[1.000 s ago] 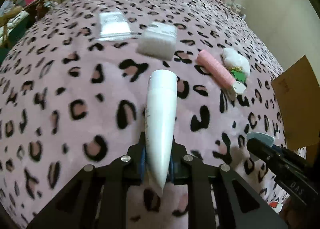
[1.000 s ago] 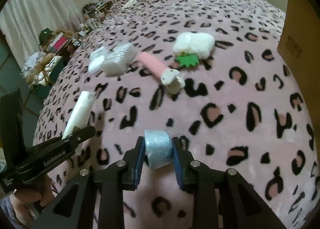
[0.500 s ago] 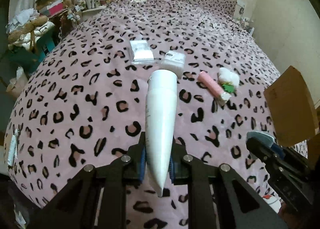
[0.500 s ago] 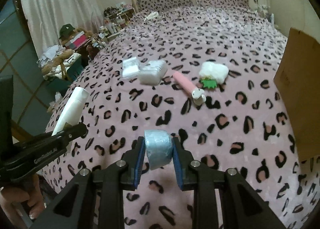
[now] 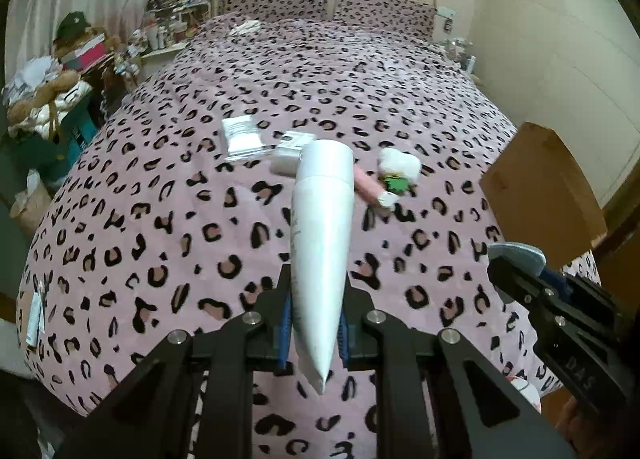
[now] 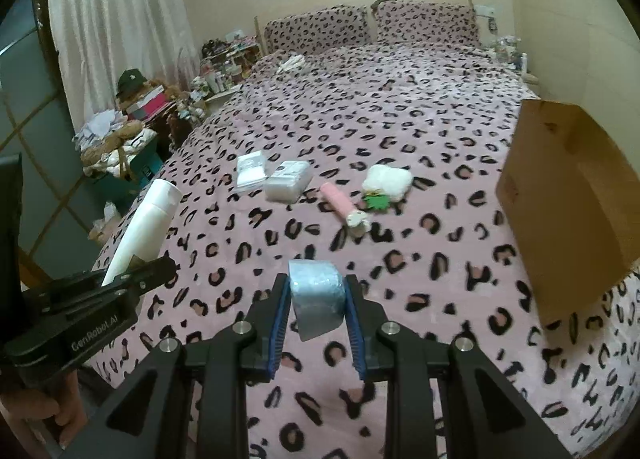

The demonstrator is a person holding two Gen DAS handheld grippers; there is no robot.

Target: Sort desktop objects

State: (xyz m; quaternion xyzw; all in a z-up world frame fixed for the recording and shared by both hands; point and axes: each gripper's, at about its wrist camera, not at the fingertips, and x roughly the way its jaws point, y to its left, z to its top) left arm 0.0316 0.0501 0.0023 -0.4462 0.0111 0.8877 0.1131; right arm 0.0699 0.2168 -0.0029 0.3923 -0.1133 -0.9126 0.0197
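Observation:
My left gripper (image 5: 314, 329) is shut on a white tube (image 5: 322, 243), cap end pointing away, held high above the bed. My right gripper (image 6: 318, 313) is shut on a light blue wrapped packet (image 6: 318, 299). In the right wrist view the white tube (image 6: 142, 225) and the left gripper (image 6: 96, 299) show at the left edge. On the leopard-print bedspread (image 6: 440, 131) lie a flat clear bag (image 6: 250, 173), a white tissue pack (image 6: 288, 181), a pink stick (image 6: 340, 205) and a white plush with a green tag (image 6: 390, 183).
An open cardboard box (image 6: 568, 199) stands at the bed's right edge, near the cream wall. To the left of the bed are cluttered shelves, a hat and piled things (image 6: 132, 115), with curtains behind. Two pillows (image 6: 372, 27) lie at the head.
Both grippers have risen and pulled back from the bed, each still gripping its item. The objects on the bedspread look smaller and farther, and the whole room has come into view.

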